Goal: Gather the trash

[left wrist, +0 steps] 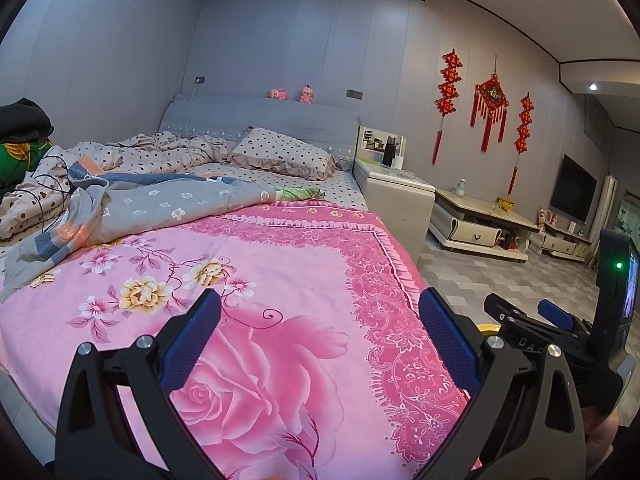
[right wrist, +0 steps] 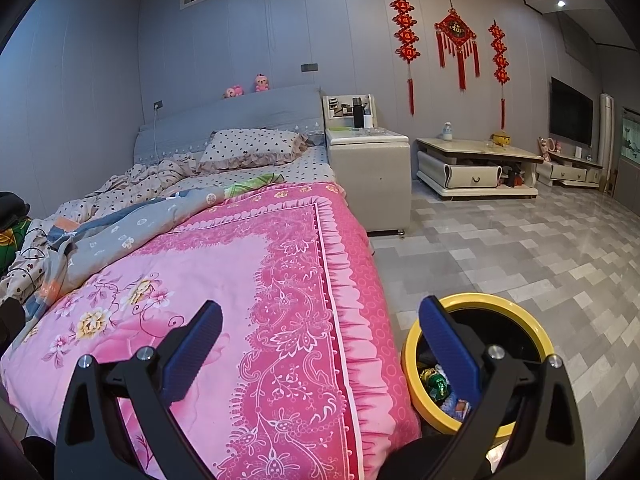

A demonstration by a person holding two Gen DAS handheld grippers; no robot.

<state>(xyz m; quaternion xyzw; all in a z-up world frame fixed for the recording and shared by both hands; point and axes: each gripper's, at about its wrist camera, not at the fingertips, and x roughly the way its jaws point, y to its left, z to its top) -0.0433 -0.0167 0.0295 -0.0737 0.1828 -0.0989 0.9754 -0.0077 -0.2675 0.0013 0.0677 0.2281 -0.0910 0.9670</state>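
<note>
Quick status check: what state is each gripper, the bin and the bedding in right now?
Left gripper: open, empty, above the bed.
Right gripper: open, empty.
Yellow-rimmed round trash bin: upright on the floor beside the bed, wrappers inside.
Pink floral quilt: spread flat.
Grey patterned blanket: crumpled.
Polka-dot pillow: lying at the headboard.

The right hand-held gripper [right wrist: 320, 320] hangs with jaws spread wide and empty over the pink floral quilt [right wrist: 224, 280] at the bed's right edge. Beside that edge, a yellow-rimmed bin [right wrist: 532, 320] on the floor holds wrappers [right wrist: 436, 386].
</note>
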